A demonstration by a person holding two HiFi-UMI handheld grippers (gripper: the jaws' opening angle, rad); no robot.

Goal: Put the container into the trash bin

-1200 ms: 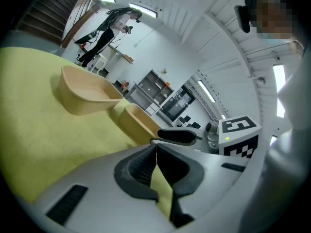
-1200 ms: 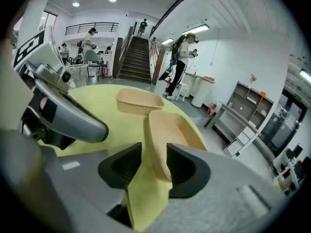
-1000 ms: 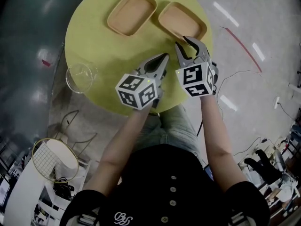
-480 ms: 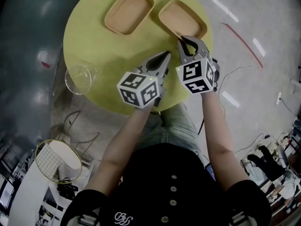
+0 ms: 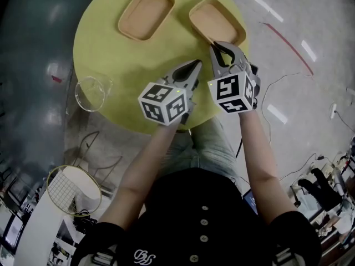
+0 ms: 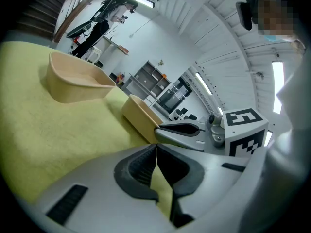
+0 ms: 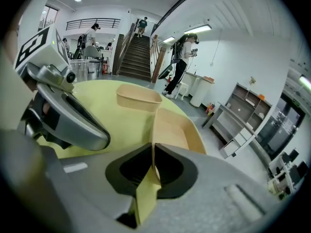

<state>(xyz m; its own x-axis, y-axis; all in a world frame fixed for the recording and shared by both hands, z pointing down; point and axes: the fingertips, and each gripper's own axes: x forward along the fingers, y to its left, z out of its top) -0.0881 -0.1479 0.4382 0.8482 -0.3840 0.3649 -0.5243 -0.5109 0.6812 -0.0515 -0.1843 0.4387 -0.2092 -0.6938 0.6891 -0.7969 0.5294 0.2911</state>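
Two shallow tan containers lie on the round yellow table [image 5: 105, 49]. My right gripper [image 5: 217, 46] is at the near rim of the right container [image 5: 216, 20]. In the right gripper view its jaws are closing, and that container's thin wall [image 7: 175, 130] is pinched between them at the right gripper's tips [image 7: 153, 152]. The left container [image 5: 145, 13] lies apart, further back. My left gripper [image 5: 195, 65] hovers over the table beside the right one, shut with nothing in it, as the left gripper view [image 6: 156, 147] shows.
A clear glass bowl [image 5: 90, 93] stands off the table's left edge. A wire-rimmed basket with a white lining [image 5: 72, 190] sits on the floor at lower left. People stand by a staircase [image 7: 138, 57] far behind the table.
The right gripper's jaws, open astride the right container's near rim a second ago, have come together on it. Both hands have stayed where they were.
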